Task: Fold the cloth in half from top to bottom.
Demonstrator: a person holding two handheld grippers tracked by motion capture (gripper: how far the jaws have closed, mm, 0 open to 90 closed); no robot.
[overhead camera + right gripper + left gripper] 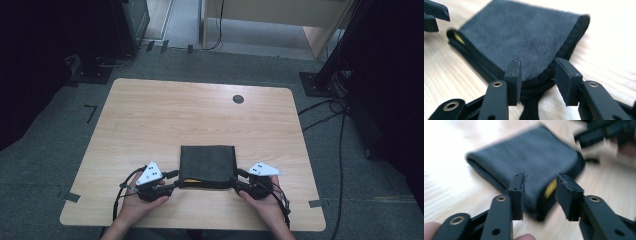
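So I've got the pale wooden table with rounded corners (pixel 150 115) under me, and the dark grey folded square cloth (pixel 207 162) is lying flat near its front edge, right between my two hands. It's folded into several layers, and there's a little yellow tag (pixel 550 188) peeking out of the stack at the near left corner. My left gripper (pixel 539 192) is sitting at that near left corner, jaws partly apart with the corner of the cloth between them, pads not pressing on it as far as I can see, though that view is blurry. My right gripper (pixel 537 75) is at the near right corner, same deal: jaws spread a bit, folded edge poking in between, no squeeze. Far back there's a small dark round disc (pixel 238 99) on the table.
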